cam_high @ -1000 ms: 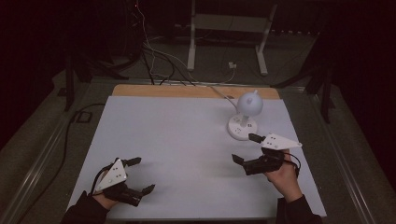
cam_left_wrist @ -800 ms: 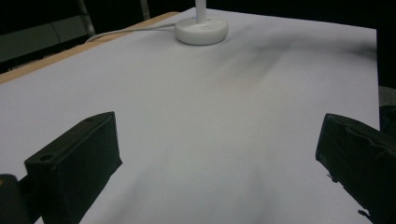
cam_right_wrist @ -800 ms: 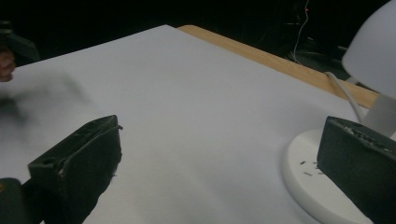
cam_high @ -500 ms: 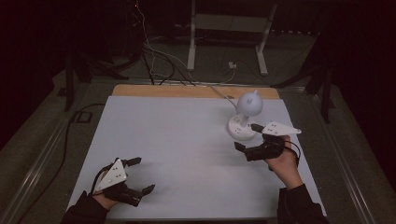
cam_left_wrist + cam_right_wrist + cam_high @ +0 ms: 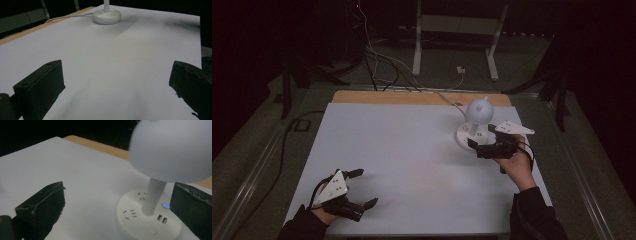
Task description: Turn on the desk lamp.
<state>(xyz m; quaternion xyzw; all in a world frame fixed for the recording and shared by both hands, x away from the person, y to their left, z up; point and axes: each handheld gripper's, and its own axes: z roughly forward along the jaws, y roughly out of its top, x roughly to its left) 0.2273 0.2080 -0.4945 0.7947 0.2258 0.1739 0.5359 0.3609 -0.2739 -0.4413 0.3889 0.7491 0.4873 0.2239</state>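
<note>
A: Right hand-held gripper (image 5: 484, 141) is at the lamp (image 5: 477, 122), far right of the table (image 5: 402, 150), jaws apart, nothing held.

B: Top-heavy, smooth plastic, I'd say. Take the thin stem (image 5: 153, 196).

A: Its own view catches sockets, USB ports and a blue button (image 5: 165, 205) on the base.

B: Left hand-held gripper (image 5: 357, 187) rests open, near corner.

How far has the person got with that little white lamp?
Done: the right gripper has been brought up to the lamp, its jaws open beside the round base. In hand: nothing is gripped or pressed yet; a small blue light glows on the base. Left: any contact with the lamp. The left gripper rests open near the table's front edge.
</note>
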